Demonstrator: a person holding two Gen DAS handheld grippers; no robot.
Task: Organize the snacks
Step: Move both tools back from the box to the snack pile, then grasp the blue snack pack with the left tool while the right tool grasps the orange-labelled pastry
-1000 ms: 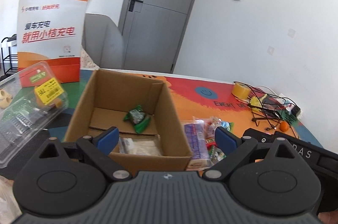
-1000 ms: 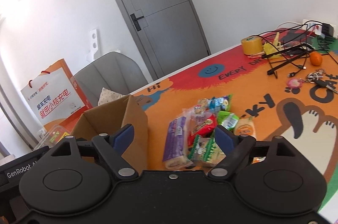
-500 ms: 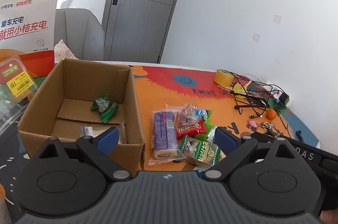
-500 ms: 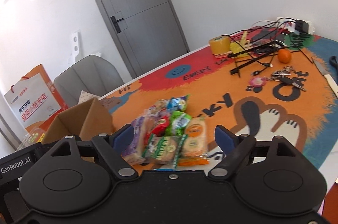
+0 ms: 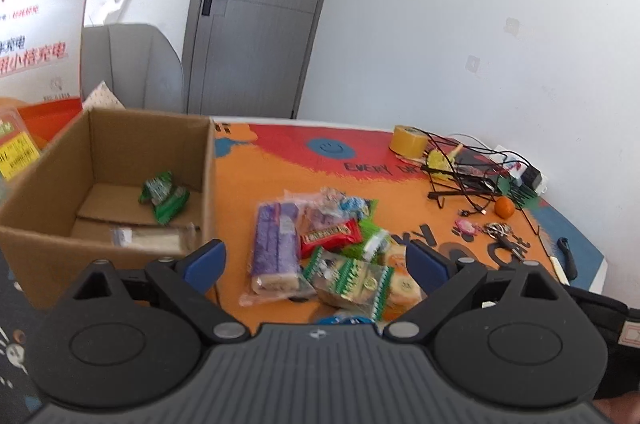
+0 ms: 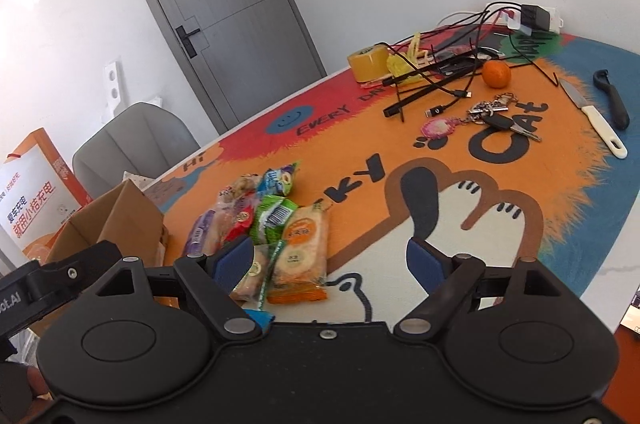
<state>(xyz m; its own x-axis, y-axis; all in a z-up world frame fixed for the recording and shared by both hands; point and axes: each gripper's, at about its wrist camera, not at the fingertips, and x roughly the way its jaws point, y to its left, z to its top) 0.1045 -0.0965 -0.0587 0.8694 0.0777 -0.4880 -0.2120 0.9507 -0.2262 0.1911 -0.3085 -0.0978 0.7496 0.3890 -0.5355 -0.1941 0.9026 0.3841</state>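
Both sets of fingers spread apart and empty: left gripper [image 5: 316, 262] hanging over the snack pile [image 5: 324, 244], right gripper [image 6: 330, 258] over the pile's right edge, its left pad just above the orange cracker pack [image 6: 300, 256]. Snacks heaped loose on the counter [image 6: 500, 224] just right of the cardboard box [image 5: 120, 184], with a green packet [image 5: 164, 196] and a pale wrapped bar [image 5: 156, 236] already inside. Likely trouble from here — overlapping packs: purple wafer pack [image 5: 276, 244], red bar [image 5: 330, 234] and green-edged biscuit pack [image 5: 350, 278] lying across one another, so easy to pinch two at once or drag a neighbour off the heap. Slick, puffy film, probably prone to squirting out of a shallow pinch or dropping short of the box. Two grippers side by side over one small pile — a real chance of knocking together or both going for the same pack. Box wall close to the left fingers, so a low carry could catch the rim and shove the light box away. Knife [image 6: 592, 120], keys [image 6: 496, 116] and cables [image 6: 448, 72] well apart from the snacks, no likely hazard.
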